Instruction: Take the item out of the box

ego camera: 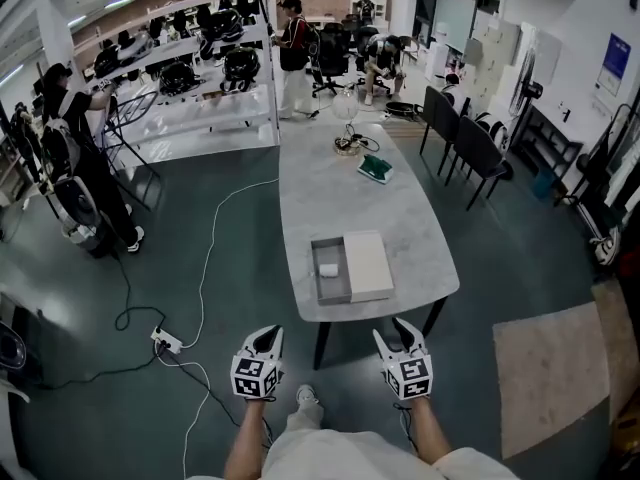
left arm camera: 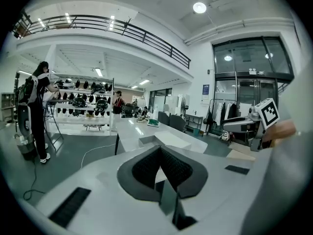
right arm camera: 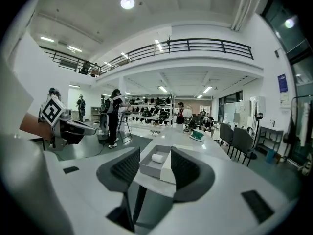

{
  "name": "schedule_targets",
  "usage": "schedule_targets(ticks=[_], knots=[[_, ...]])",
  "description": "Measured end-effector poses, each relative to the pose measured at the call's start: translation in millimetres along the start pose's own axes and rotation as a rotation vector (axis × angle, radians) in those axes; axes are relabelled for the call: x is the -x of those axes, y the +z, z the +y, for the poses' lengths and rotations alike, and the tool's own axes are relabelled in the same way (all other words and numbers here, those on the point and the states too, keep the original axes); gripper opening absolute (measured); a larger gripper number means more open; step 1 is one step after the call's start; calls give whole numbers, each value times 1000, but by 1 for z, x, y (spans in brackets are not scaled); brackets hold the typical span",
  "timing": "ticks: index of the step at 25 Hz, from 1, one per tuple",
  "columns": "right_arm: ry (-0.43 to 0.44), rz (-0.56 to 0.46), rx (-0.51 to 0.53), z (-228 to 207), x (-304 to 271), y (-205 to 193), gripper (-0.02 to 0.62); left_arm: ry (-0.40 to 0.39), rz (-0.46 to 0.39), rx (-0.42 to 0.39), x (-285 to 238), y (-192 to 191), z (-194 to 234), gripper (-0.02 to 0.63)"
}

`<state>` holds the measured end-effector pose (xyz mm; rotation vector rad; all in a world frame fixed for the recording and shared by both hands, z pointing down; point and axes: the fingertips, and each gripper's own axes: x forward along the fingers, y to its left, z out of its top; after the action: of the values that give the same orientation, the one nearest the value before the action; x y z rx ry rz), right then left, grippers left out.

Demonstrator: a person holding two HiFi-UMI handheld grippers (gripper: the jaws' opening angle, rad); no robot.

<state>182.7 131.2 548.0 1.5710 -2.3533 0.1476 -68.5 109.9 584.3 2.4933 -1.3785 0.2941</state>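
Observation:
A grey open box (ego camera: 330, 286) sits near the front edge of the marble table (ego camera: 350, 198). Inside it lies a small white item (ego camera: 328, 269). Its white lid (ego camera: 368, 265) rests against the box's right side. Both grippers hover off the table's front edge, over the floor. My left gripper (ego camera: 266, 339) is shut with nothing in it; its pads meet in the left gripper view (left arm camera: 159, 153), with the box (left arm camera: 148, 140) beyond. My right gripper (ego camera: 396, 332) is open. Between its pads (right arm camera: 128, 166) I see the box (right arm camera: 151, 167), the item (right arm camera: 157, 157) and the lid (right arm camera: 167, 170).
Farther along the table are a green object (ego camera: 375, 169) and a lamp-like piece (ego camera: 347, 118). Black chairs (ego camera: 470, 138) line its right side. Cables and a power strip (ego camera: 166, 341) lie on the floor at left. Helmet racks (ego camera: 200, 68) and people stand beyond; a rug (ego camera: 550, 368) lies right.

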Motion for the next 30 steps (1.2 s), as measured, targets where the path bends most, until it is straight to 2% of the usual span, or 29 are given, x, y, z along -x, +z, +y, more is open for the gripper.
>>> schedule_targets(ticks=[14, 24, 30], knots=[[-59, 38, 18, -9, -85, 33, 199, -75, 4, 9, -74, 34, 75, 14], [-104, 49, 22, -14, -126, 44, 198, -139, 7, -2, -118, 48, 105, 14], [-118, 64, 19, -12, -133, 38, 196, -167, 22, -4, -132, 46, 109, 14]])
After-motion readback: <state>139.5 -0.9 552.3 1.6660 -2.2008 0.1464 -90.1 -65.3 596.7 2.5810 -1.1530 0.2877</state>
